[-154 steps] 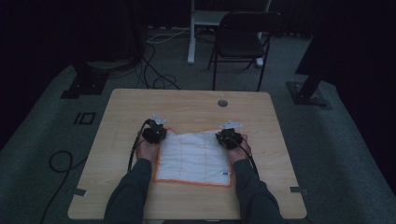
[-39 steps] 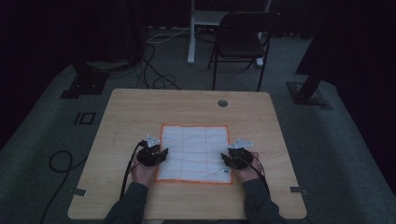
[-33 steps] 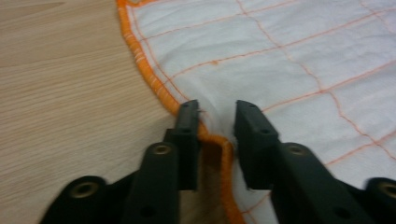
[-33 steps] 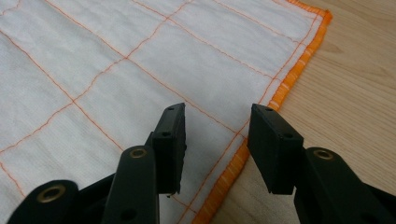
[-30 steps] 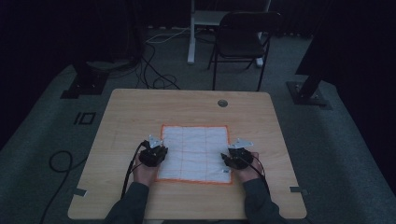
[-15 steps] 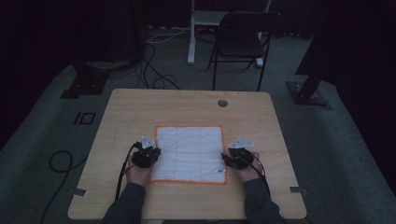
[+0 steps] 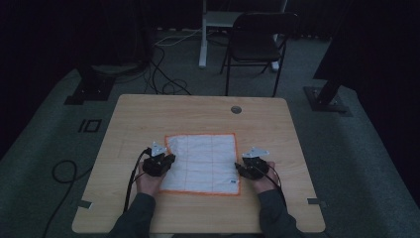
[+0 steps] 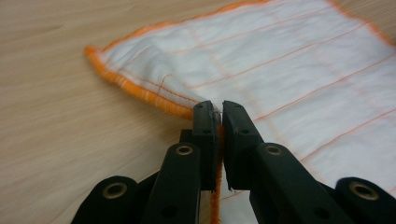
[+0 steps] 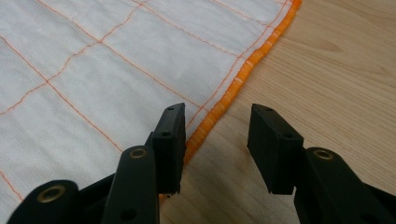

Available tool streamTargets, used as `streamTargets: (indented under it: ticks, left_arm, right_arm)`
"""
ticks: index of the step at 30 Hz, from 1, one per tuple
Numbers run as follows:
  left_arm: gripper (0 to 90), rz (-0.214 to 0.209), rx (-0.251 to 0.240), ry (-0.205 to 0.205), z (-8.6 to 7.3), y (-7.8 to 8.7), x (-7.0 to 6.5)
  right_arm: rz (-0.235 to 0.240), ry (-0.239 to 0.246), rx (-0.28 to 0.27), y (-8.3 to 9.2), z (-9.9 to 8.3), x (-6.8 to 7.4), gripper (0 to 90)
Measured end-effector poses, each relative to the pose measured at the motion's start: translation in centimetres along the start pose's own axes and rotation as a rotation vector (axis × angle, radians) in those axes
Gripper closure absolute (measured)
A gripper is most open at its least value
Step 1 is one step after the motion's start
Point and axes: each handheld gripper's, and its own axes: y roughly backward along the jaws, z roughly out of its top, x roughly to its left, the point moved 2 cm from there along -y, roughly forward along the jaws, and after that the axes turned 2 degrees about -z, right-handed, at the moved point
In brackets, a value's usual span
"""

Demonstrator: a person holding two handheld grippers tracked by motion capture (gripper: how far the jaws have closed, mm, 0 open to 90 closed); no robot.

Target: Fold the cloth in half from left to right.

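One cloth [image 7: 202, 162] flat on table [image 7: 148, 114].

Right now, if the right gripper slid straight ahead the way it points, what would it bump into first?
Probably the cloth's orange edge. The right gripper has open jaws either side of that hem, over the wooden table.

Soft woven cloth [image 8: 289, 70] (fuzzy orange hem), matt pale wood table [image 7: 148, 109], black plastic claw [image 9: 215, 140]
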Motion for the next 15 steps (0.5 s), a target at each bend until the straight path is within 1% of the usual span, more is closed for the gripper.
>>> streamTargets:
  ticks: [4, 8, 10, 11, 15]
  left_arm:
    - [85.4, -0.036, -0.009, -0.017, 0.8, -0.3, -1.1]
    - [85.4, -0.065, -0.005, -0.031, 1.6, -0.8, -2.1]
    - [85.4, -0.086, -0.005, -0.037, 2.0, -1.0, -2.7]
    - [85.4, -0.092, -0.004, -0.047, 2.2, -1.1, -3.0]
    - [85.4, -0.124, -0.007, -0.061, 2.9, -1.4, -4.1]
  right_arm:
    - [0.002, 0.001, 0.001, 0.0, 0.0, 0.0, 56.3]
    - [0.002, 0.000, 0.001, 0.0, 0.0, -0.1, 56.2]
    - [0.002, 0.000, 0.001, 0.0, 0.0, -0.1, 56.2]
    - [0.002, 0.000, 0.000, 0.0, 0.0, -0.1, 56.2]
    - [0.002, 0.000, 0.000, 0.0, 0.0, -0.1, 56.2]
